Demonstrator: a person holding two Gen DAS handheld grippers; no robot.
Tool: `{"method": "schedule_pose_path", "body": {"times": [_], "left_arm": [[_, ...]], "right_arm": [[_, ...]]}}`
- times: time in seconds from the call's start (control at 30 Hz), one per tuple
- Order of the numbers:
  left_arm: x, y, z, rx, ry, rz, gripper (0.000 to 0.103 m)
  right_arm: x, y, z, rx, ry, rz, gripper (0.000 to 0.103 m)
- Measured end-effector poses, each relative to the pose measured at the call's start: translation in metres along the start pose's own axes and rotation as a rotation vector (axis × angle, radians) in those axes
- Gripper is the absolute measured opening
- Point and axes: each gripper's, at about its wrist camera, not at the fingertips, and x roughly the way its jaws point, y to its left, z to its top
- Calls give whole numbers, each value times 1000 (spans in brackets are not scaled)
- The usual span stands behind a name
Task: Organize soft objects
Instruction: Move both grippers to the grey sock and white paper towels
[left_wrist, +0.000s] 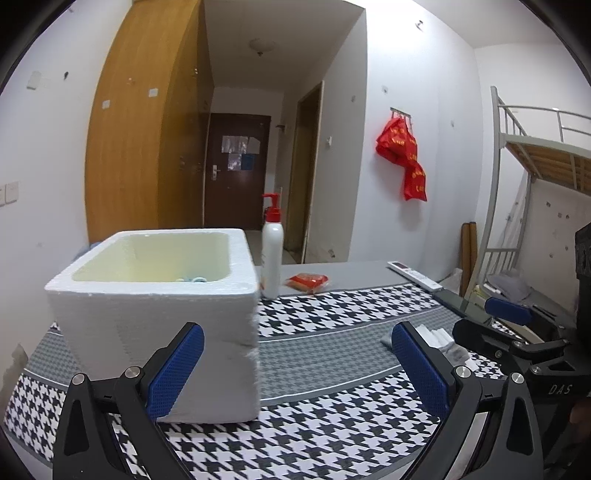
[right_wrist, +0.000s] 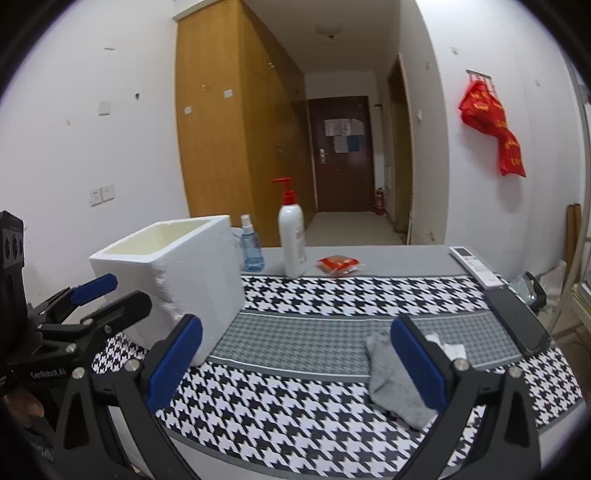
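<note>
Foam, white and thick-walled, makes up the open box standing near the left edge of the houndstooth cloth, presumably placed there as the bin for the soft things; something pale blue shows just over its rim in the left wrist view, too small to identify. The grey sock lies flat toward the cloth's right edge, well apart from the box, with a small white item just beyond it. The right gripper hovers low near the front edge, jaws wide apart and empty, its right finger crossing in front of the sock, apparently lining up a pick. The left gripper also stands wide open with nothing in it, just in front of the box. A pump bottle, a blue spray bottle, a red packet and a remote sit along the far edge, seemingly out of the task's way.
</note>
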Motion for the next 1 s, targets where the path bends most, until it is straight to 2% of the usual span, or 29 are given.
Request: {"method": "schedule_pose_path", "body": {"times": [0.2,1.0], "left_arm": [[15,-23,1,33,35,-45,102],[66,-84,-8,103,169,-150,102]], "right_arm": [[-6,-19,-7,14,10,-72,103],[-6,-86,-32,93,67,-177,103]]}}
